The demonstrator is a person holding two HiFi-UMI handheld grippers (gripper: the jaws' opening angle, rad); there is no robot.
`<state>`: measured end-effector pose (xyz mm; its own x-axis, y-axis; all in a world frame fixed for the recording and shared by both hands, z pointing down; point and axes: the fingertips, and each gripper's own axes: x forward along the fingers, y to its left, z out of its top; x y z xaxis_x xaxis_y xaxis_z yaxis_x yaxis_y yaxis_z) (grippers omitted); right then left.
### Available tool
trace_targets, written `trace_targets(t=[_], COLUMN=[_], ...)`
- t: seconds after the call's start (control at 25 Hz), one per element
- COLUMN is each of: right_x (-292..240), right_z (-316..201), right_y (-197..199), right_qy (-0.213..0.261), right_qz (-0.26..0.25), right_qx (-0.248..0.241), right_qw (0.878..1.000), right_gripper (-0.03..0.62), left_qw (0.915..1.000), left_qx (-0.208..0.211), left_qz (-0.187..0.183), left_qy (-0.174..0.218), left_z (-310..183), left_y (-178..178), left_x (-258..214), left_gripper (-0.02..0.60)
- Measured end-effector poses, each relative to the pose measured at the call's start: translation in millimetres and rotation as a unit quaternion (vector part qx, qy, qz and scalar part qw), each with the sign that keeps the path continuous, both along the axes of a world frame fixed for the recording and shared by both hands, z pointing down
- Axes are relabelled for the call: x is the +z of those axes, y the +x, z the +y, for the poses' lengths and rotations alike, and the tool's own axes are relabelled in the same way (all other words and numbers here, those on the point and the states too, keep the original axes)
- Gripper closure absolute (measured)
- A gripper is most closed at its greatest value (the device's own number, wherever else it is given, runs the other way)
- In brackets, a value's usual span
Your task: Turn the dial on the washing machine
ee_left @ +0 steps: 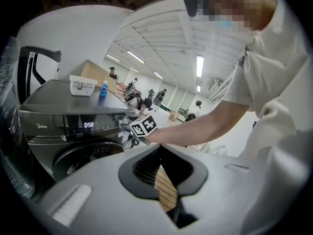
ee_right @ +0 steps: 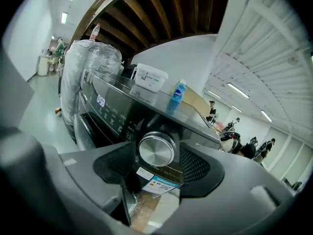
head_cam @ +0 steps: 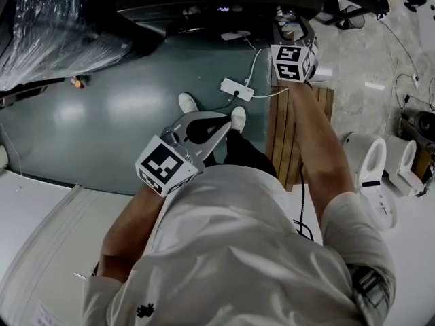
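Note:
A dark washing machine [ee_right: 105, 112] [head_cam: 204, 9] stands in front of me with its display lit, and it also shows in the left gripper view [ee_left: 63, 126]. Its round silver dial [ee_right: 156, 150] sits on the front panel. My right gripper [ee_right: 156, 156] [head_cam: 291, 17] reaches out to it, with one jaw on each side of the dial and closed against it. The right arm and its marker cube [ee_left: 143, 126] show at the panel. My left gripper [head_cam: 226, 123] [ee_left: 161, 147] hangs back near my body, shut and empty.
A white tub [ee_right: 150, 77] and a blue bottle [ee_right: 179, 92] stand on the machine's top. A plastic-wrapped bulk [head_cam: 54, 26] is at the left. A white power strip [head_cam: 236, 88] with cables lies on the floor by a wooden pallet [head_cam: 292, 131]. White fixtures [head_cam: 370, 161] are at the right.

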<state>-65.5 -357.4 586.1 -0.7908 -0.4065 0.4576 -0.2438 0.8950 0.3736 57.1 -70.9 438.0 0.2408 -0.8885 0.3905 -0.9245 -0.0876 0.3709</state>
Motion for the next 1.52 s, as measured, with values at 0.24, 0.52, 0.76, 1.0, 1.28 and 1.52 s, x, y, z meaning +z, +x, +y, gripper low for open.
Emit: trace_targets(t=[0.24,0.52,0.76,1.0,1.28,1.52], right_x=[6,11,8,-1,-5,-6], right_z=[0,-2,-8,-11,-13,-2], right_y=[2,-9,-9,-5,-1,5], right_qy=[0.050,0.038,-0.010,-0.107,-0.129,-0.046], right_qz=[0.040,0.043,0.012,-0.039,-0.062,-0.019], right_qx=[-0.009,0.013,0.049,0.082,0.084,0.028], right_qw=[0.998,0.998,0.999,0.990,0.986,0.998], right_gripper=[0.339,0.341,0.342,0.342,0.341,0.339], left_qw=[1.0000,1.0000,0.9999,0.9999,0.9999,1.0000], left_qx=[-0.001,-0.004,-0.011,-0.008,-0.007,-0.002], left_qz=[0.000,0.004,0.006,0.006,0.009,0.004], left_qy=[0.000,-0.004,-0.002,0.000,-0.005,0.003], left_z=[3,9,12,10,10,8], left_y=[4,6,4,6,6,8], left_x=[0,3,2,0,-2,-3], left_gripper=[0.525,0.525,0.525,0.525,0.525,0.525])
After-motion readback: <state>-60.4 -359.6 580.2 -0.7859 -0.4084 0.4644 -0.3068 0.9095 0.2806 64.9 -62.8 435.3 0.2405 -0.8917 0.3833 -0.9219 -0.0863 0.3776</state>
